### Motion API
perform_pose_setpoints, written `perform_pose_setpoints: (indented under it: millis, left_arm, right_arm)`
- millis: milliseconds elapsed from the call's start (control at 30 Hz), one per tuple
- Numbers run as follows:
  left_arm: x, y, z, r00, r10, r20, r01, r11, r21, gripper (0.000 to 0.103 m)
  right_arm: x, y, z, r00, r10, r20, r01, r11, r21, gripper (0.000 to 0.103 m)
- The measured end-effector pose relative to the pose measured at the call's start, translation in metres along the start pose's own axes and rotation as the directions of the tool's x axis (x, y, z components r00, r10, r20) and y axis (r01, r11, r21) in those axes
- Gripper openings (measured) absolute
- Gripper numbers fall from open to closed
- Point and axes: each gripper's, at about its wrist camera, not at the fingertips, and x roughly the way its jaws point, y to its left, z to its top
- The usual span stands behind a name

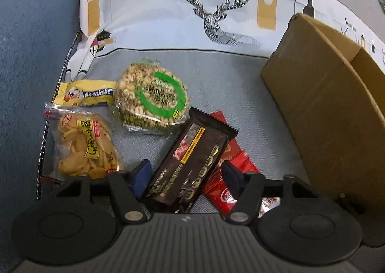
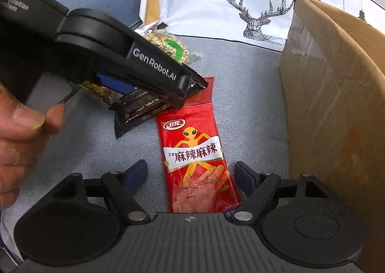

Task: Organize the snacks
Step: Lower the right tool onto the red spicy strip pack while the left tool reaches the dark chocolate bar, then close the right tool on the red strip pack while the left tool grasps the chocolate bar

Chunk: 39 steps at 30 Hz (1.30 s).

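We see a big brown cardboard box [image 2: 336, 95] standing open at 3 o'clock, just beside the snacks. We think it waits there so the snacks can go inside.

The grey cloth tabletop [image 1: 216, 85] holds all the snacks, and they lie flat so they are easy to pinch.

A long red packet with a yellow alien on it [image 2: 195, 152] lies in the middle of the right wrist view. Its far end sits under a long black snack bar wrapper [image 1: 192, 157], so the black one likely needs to come off first.

At 11 o'clock in the left view are a round peanut cake in clear wrap with a green ring [image 1: 151, 102], a clear bag of yellow crackers [image 1: 84, 148] and a small yellow candy pack [image 1: 86, 95].

Our left tool [image 1: 185, 174] is wide apart, with the black bar between its blue fingers [image 1: 140, 174]. It looks ready to close on it.

Our right tool [image 2: 191, 176] is wide apart too, one finger on each side of the red packet, gripping nothing.
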Motion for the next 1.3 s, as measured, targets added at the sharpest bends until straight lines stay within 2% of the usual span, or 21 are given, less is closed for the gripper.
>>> perform_pose_setpoints:
  millis: [33, 133, 167, 267, 433, 600, 767, 900, 1033, 1133, 1300]
  left_arm:
    - [0.0, 0.0, -0.001, 1.0, -0.001, -0.005, 0.001, 1.0, 0.002, 0.058]
    - [-0.002, 0.0, -0.002, 1.0, -0.009, -0.009, 0.009, 1.0, 0.004, 0.053]
    - [-0.002, 0.0, -0.003, 1.0, -0.011, -0.012, 0.011, 1.0, 0.003, 0.05]
    - [-0.007, 0.0, -0.005, 1.0, -0.014, -0.014, 0.014, 1.0, -0.009, 0.048]
    - [-0.025, 0.005, -0.013, 0.999, -0.032, -0.018, 0.031, 0.997, -0.064, 0.045]
    - [-0.041, 0.023, -0.03, 0.997, -0.033, -0.067, 0.021, 0.984, -0.177, 0.045]
    - [-0.06, 0.042, -0.056, 0.991, -0.049, -0.124, 0.001, 0.934, -0.357, 0.045]
    - [-0.073, 0.039, -0.073, 0.99, -0.049, -0.134, -0.013, 0.904, -0.428, 0.045]
    - [-0.074, 0.037, -0.08, 0.986, -0.02, -0.166, -0.055, 0.898, -0.437, 0.045]
    - [-0.073, 0.039, -0.083, 0.983, -0.043, -0.178, -0.044, 0.89, -0.455, 0.045]
    - [-0.065, 0.039, -0.083, 0.977, -0.053, -0.206, -0.044, 0.897, -0.439, 0.044]
  right_arm:
    - [0.0, 0.0, 0.0, 1.0, 0.003, 0.002, -0.003, 1.0, -0.002, 0.075]
    - [-0.001, 0.001, 0.0, 1.0, 0.014, 0.008, -0.014, 1.0, -0.014, 0.062]
    - [-0.002, 0.001, 0.001, 1.0, 0.022, 0.012, -0.021, 1.0, -0.018, 0.054]
    - [-0.004, 0.002, 0.001, 0.999, 0.045, 0.02, -0.045, 0.999, -0.022, 0.05]
    - [-0.009, 0.001, 0.002, 0.996, 0.078, 0.035, -0.077, 0.997, -0.016, 0.047]
    - [-0.02, 0.008, -0.003, 0.996, 0.08, 0.048, -0.078, 0.996, -0.042, 0.047]
    - [-0.032, 0.008, -0.011, 0.997, 0.078, 0.026, -0.077, 0.996, -0.043, 0.046]
    - [-0.045, 0.005, -0.015, 0.996, 0.092, -0.003, -0.092, 0.996, -0.016, 0.046]
    - [-0.058, 0.004, -0.018, 0.993, 0.11, -0.034, -0.109, 0.994, 0.024, 0.046]
    - [-0.069, 0.0, -0.028, 0.989, 0.137, -0.062, -0.134, 0.99, 0.051, 0.047]
    - [-0.066, -0.006, -0.047, 0.989, 0.114, -0.094, -0.109, 0.993, 0.053, 0.047]
